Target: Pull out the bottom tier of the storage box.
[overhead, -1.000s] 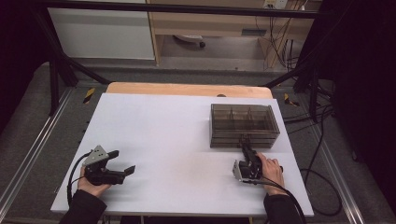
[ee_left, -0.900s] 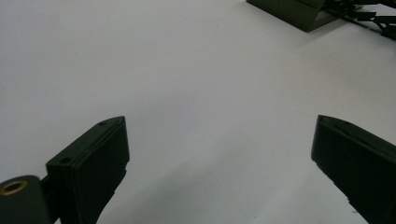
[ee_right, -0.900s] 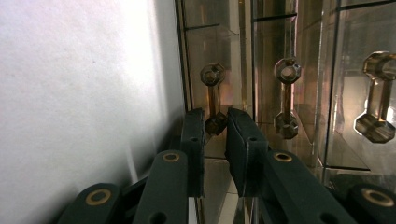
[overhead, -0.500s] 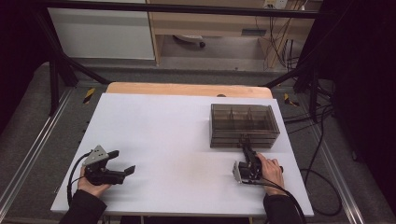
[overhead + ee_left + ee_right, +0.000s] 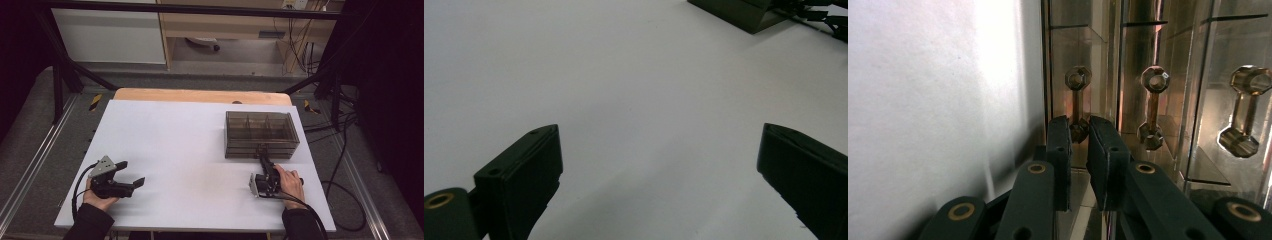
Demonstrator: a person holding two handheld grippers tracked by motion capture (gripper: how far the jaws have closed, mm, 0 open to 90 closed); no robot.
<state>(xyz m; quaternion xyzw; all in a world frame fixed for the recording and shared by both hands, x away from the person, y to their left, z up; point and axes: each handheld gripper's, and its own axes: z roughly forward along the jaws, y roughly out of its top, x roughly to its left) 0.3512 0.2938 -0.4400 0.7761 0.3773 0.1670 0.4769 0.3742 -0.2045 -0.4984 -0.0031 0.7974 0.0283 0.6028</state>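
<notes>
Right gripper pinches the bottom drawer's handle on the drawer box; drawer unopened, left gripper idle, released.

This looks like a lab: a white table stands inside a black metal frame, loose cables trail over grey floor, and a plain cabinet and wooden shelf stand behind.
</notes>
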